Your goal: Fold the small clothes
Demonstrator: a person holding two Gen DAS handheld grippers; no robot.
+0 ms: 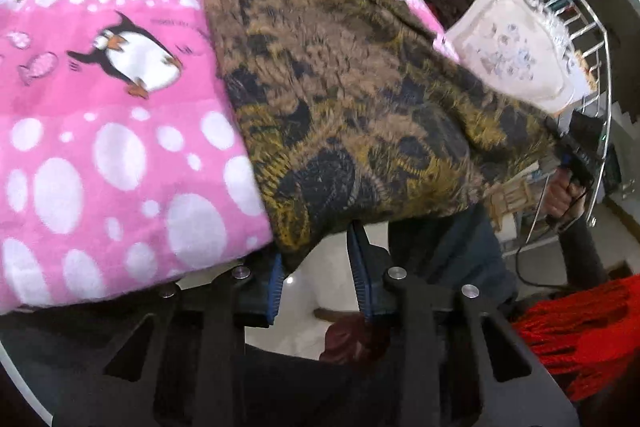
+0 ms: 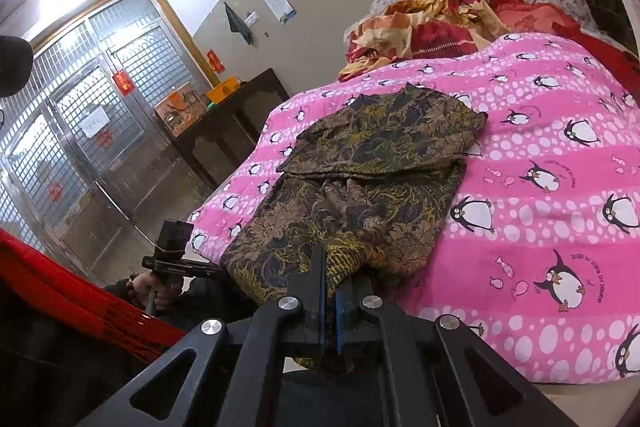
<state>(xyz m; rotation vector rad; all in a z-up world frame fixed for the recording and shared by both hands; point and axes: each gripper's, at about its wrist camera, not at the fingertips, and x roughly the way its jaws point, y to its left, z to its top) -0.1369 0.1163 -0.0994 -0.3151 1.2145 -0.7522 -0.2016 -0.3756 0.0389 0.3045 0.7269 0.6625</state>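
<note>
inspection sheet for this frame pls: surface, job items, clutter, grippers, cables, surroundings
Surface: pink fleece blanket with penguins and white dots covering the bed.
Job's things: brown, black and yellow leaf-patterned garment lying on the blanket, far part folded over, near edge overhanging the bed edge.
Clutter: crumpled red and orange floral bedding at the bed's far end.
Grippers: right gripper shut on the garment's near edge; left gripper fingers apart at the garment's hem, not pressing it.
Cables: thin black cable hanging below the right handle.
Surroundings: metal-grille door, dark wooden side table, wire rack, red knitted scarf.
</note>
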